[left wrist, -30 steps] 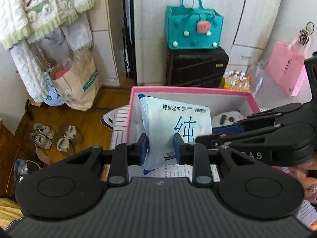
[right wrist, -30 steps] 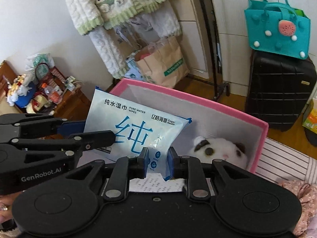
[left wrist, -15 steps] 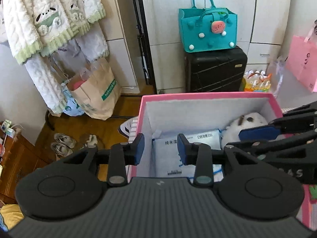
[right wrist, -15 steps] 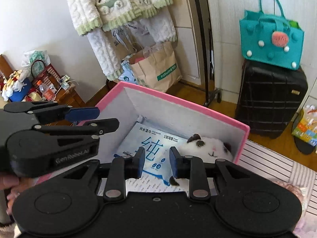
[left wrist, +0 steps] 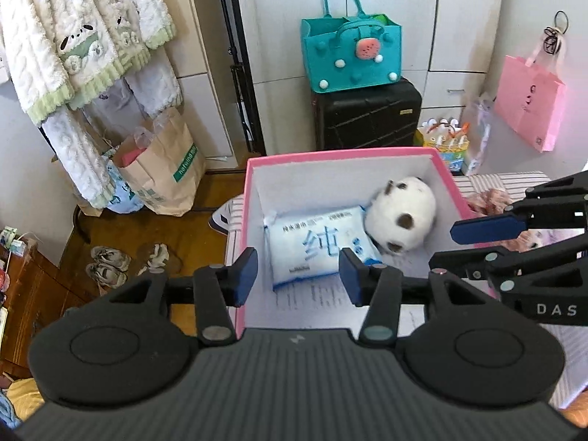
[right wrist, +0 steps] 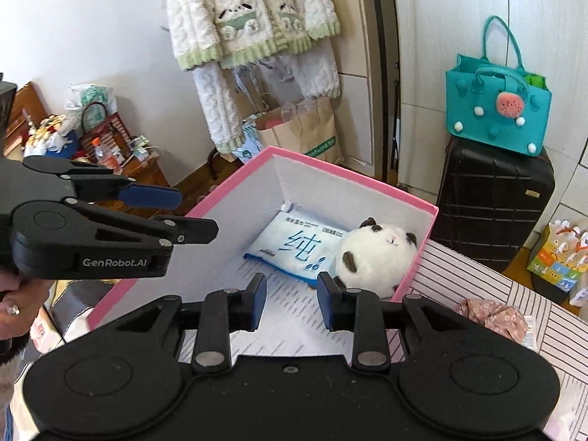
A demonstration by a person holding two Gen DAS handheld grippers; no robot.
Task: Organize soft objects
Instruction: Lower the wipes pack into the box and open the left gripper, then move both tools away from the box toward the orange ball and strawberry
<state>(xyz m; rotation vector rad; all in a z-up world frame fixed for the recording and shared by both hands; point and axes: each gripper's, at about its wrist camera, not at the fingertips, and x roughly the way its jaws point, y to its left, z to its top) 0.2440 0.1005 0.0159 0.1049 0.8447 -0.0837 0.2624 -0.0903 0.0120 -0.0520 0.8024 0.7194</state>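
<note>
Status: white-blue soft wet-wipes pack (left wrist: pixel 312 244) and white round panda plush (left wrist: pixel 402 218) lie in pink cardboard box (left wrist: pixel 341 154), frame centre. Left claw (left wrist: pixel 298 275) and right claw (right wrist: pixel 292 301) open, empty. Remaining: pink floral fabric bundle (right wrist: pixel 490 318), lower right.

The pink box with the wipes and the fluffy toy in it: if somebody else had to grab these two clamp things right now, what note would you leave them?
Left gripper: open, empty, above the near left part of the pink box.
Right gripper: open, empty, over the box's near edge.
Wet wipes pack: lying flat on the box floor, against the plush panda in the far right corner.
Done: both of those are in the box.
Left: possibly the crumpled floral fabric on the striped surface to the right of the box; it looks like the next soft item to go in.
</note>
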